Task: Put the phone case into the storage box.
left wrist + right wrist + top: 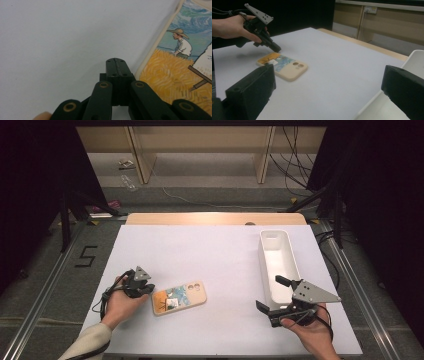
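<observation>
There were two grippers in the scene. The left gripper [148,289] was clenched: in the left gripper view its two jaws met in one line, with nothing between them, and their tip stood just beside the near edge of the phone case [179,297], low over the table [200,255]. I could not tell if the tip touched the case. The right gripper [272,295] was released; its two jaws stood wide apart, empty, at the near end of the white tray [277,255]. There was one phone case, lying flat with its painted side up, on the left half of the table, well apart from the tray. It had a cream rim and two round camera holes. In the left gripper view the case was cut off at the right edge, so one saw only a part of the painting: a figure with a straw hat in a yellow field. There was one tray, long and narrow, and one table. In the right gripper view the tray was cut off at the corner.
</observation>
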`<control>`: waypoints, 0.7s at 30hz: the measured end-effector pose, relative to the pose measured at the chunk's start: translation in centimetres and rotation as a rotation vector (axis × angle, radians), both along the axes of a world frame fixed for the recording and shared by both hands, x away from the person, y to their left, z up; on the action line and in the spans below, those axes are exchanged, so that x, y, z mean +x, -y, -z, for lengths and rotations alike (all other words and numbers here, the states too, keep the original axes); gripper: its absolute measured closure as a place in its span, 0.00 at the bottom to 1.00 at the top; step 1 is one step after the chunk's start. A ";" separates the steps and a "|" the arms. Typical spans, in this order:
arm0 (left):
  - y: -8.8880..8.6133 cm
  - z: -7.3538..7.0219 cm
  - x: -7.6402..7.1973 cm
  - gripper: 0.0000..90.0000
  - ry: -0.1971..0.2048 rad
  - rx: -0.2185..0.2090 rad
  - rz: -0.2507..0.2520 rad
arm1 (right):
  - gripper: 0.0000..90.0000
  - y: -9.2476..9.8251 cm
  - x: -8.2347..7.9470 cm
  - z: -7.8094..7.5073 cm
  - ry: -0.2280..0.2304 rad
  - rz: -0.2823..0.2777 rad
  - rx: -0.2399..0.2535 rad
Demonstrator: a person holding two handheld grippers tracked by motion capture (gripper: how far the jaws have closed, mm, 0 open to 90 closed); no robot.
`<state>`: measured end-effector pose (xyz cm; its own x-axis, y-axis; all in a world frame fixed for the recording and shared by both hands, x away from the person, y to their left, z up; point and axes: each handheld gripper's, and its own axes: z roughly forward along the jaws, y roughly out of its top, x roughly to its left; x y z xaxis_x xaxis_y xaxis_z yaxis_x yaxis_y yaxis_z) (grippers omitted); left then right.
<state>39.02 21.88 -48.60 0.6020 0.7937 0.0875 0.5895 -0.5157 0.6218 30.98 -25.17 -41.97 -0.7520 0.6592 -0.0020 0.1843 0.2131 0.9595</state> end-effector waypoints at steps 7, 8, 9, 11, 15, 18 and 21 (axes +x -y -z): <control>0.6 -0.3 -0.9 1.00 -0.031 0.015 0.050 | 0.00 0.0 0.0 0.0 -0.001 0.000 0.001; 0.7 -0.3 -1.0 1.00 -0.035 0.017 0.052 | 0.00 0.0 0.0 0.0 -0.001 0.000 0.002; 0.7 -0.3 -1.1 1.00 -0.043 0.015 0.056 | 0.00 0.0 0.0 0.0 -0.001 0.000 0.001; 0.7 -0.3 -1.2 1.00 -0.045 0.014 0.058 | 0.00 0.0 0.0 0.0 -0.001 0.000 0.000; 1.1 -0.6 -2.0 1.00 -0.079 0.024 0.077 | 0.00 0.0 0.0 0.0 -0.001 0.001 0.004; 1.4 -0.8 -2.6 1.00 -0.105 0.032 0.091 | 0.00 0.0 0.0 0.0 -0.001 -0.001 0.004; 1.9 -0.9 -3.2 1.00 -0.125 0.043 0.108 | 0.00 0.0 0.0 0.0 -0.002 0.000 0.005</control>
<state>35.86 19.96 -47.68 0.6919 0.7209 0.0391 0.6005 -0.6047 0.5232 30.94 -25.15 -41.95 -0.7520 0.6592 0.0025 0.1861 0.2087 0.9601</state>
